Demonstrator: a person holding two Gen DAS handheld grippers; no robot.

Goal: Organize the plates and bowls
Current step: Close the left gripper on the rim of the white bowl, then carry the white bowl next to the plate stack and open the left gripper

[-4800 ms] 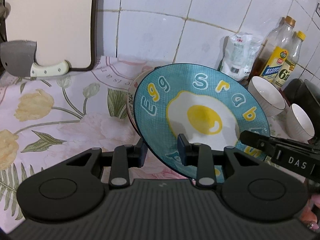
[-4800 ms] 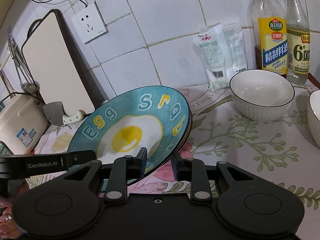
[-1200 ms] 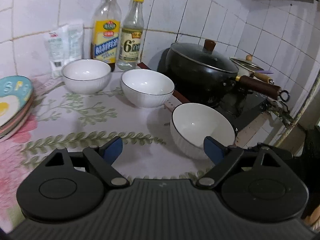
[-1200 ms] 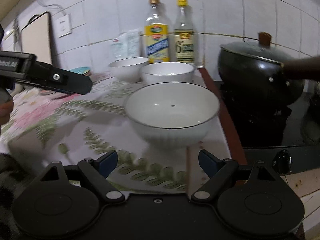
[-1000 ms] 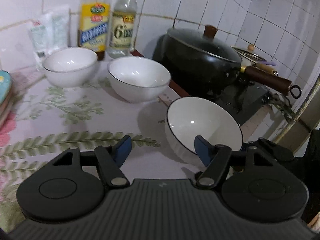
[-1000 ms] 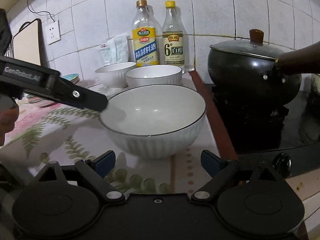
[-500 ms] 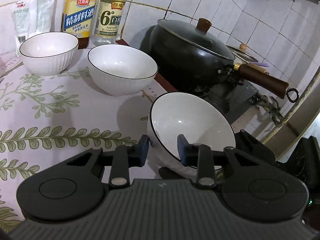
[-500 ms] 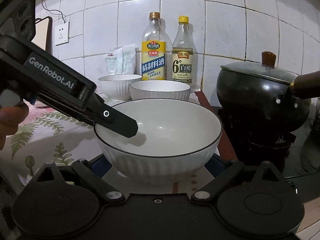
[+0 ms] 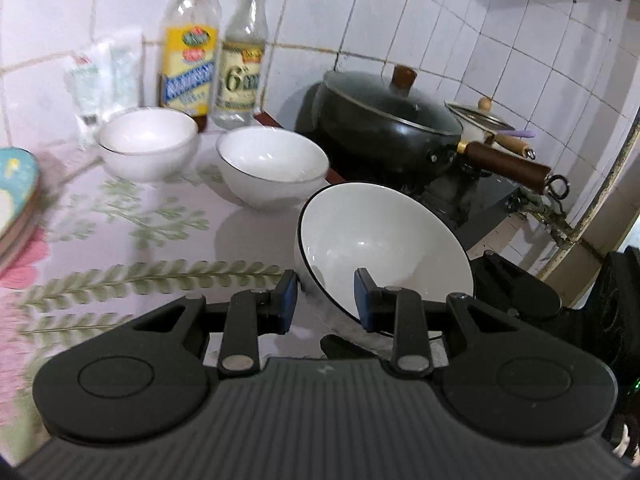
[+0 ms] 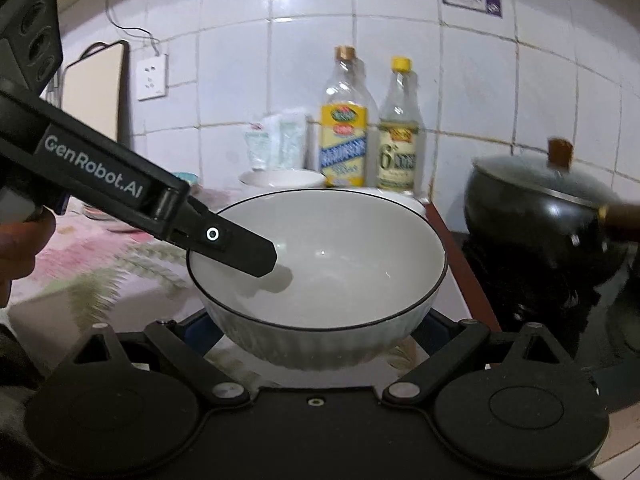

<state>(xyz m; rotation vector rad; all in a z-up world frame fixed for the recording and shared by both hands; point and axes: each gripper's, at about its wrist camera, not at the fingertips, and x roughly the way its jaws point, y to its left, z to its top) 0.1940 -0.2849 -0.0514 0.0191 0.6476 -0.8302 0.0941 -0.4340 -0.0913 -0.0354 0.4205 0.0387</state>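
Note:
A white bowl with a dark rim (image 9: 384,240) hangs tilted just above the flowered counter (image 9: 120,240), close to the stove. My left gripper (image 9: 325,300) is shut on its near rim, one pad inside and one outside. In the right wrist view the same bowl (image 10: 320,264) fills the middle, and one of the left gripper's fingers (image 10: 240,248) reaches over its rim. My right gripper (image 10: 316,328) stands wide, a finger on either side of the bowl's ribbed lower wall, with its tips hidden behind the bowl. Two more white bowls (image 9: 148,144) (image 9: 272,164) stand farther back. A plate stack (image 9: 16,184) lies at the left edge.
A black lidded pot (image 9: 384,128) with a wooden handle (image 9: 504,162) sits on the stove right of the bowls, with a small lidded pot (image 9: 480,120) behind it. Two bottles (image 9: 188,48) (image 9: 242,60) and a packet (image 9: 104,76) stand against the tiled wall. A cutting board (image 10: 96,92) leans far left.
The left jaws closed on the bowl's rim and tipped it up. Both grippers rose a little with the bowl, and the right fingers came in around its base.

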